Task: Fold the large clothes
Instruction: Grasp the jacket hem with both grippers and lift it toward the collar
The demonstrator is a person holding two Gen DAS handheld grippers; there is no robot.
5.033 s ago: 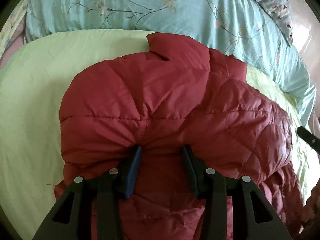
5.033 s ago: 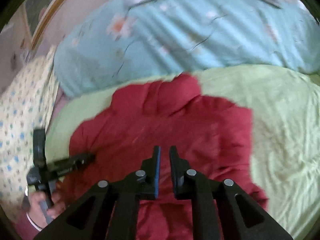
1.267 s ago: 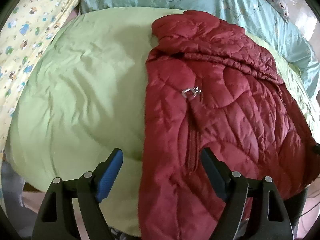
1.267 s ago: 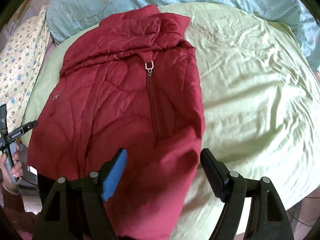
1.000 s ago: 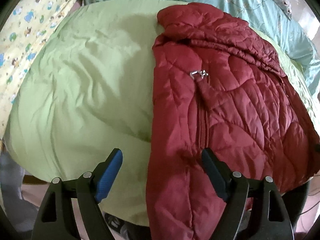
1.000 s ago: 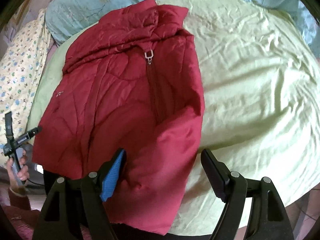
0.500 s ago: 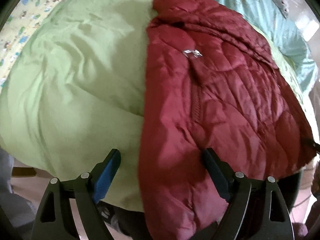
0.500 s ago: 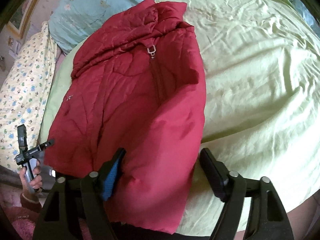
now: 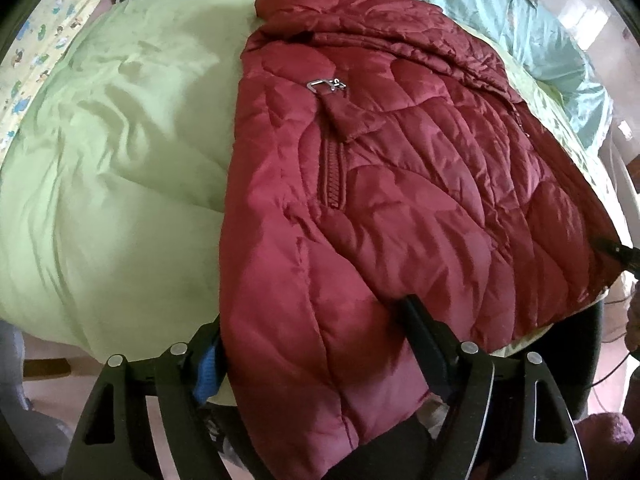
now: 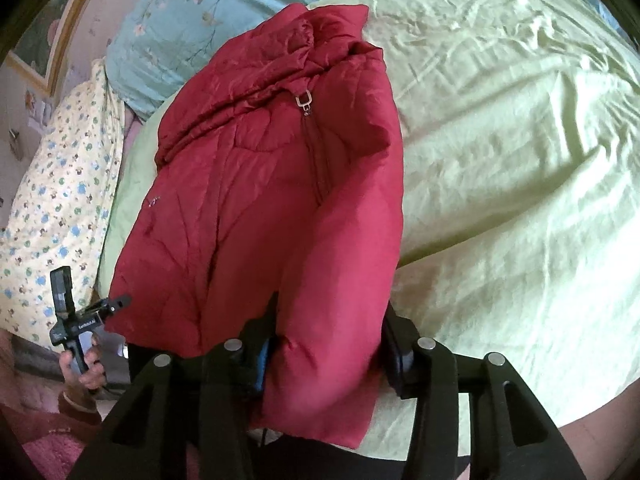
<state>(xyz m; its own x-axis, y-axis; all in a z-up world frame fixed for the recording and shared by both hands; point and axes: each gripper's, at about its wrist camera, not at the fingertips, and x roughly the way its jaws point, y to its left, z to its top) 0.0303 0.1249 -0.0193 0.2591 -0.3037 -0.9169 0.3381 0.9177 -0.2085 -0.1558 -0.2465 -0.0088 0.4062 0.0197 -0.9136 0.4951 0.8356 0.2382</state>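
A dark red quilted jacket [image 9: 400, 160] lies zipped on the green bed cover [image 9: 120, 140], collar away from me, its near edge hanging over the bedside. My left gripper [image 9: 312, 320] straddles that hanging flap. Its jaws are wide and closing, and the blue pad [image 9: 206, 372] is half hidden behind the cloth. In the right wrist view the jacket [image 10: 260, 200] has its lower flap bunched between the jaws of my right gripper [image 10: 328, 312]. They are closing, with both pads against the fabric. The silver zip pull [image 10: 303, 101] sits near the collar.
A yellow patterned pillow [image 10: 52, 208] and a pale blue floral quilt [image 10: 224, 4] border the green cover [image 10: 500, 140]. A hand [image 10: 86, 372] holds the other gripper [image 10: 80, 320] by the jacket's lower left corner. A black tip [image 9: 618, 248] shows at the jacket's right edge.
Both grippers came down closer to the jacket's hanging edge. The flap now fills the gap of each. The right jaws narrowed a lot around it; the left narrowed slightly.
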